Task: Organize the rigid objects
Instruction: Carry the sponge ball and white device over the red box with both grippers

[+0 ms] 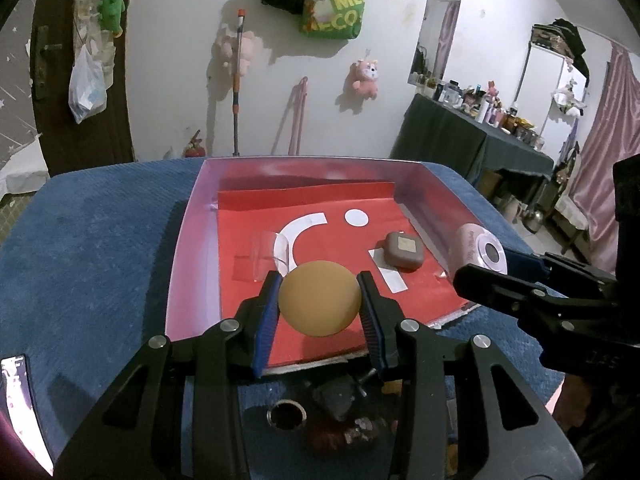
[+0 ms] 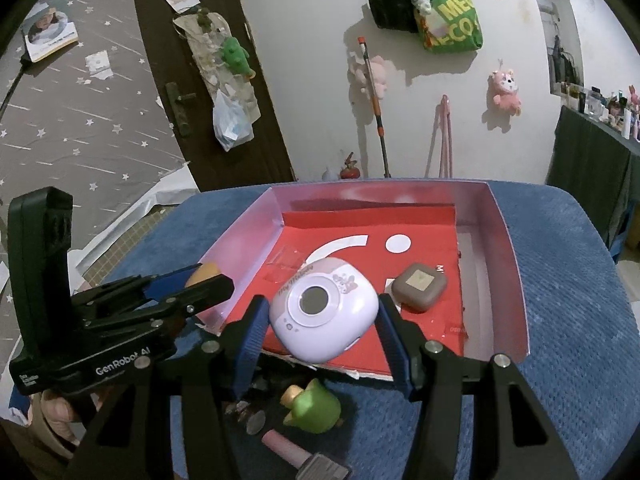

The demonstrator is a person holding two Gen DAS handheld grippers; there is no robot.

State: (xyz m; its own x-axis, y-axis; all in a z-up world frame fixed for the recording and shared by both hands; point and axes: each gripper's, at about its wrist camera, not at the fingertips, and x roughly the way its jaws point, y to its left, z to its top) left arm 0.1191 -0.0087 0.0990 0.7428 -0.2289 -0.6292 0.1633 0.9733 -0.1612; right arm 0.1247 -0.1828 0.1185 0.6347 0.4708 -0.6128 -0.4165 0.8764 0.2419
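Orange, my one ball [image 1: 319,298] sits clamped in my left gripper [image 1: 320,300]; my right gripper [image 2: 320,312] pinches one lilac camera [image 2: 324,308]. One brown case [image 2: 419,287] lies in the single box [image 2: 516,280].

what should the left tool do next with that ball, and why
Probably carry the tan ball a little further forward over the open box and lower it onto a bare patch of the red liner. The left tool is shut on the ball above the box's near edge, and only a brown case lies inside, to the right, so the left part looks free.
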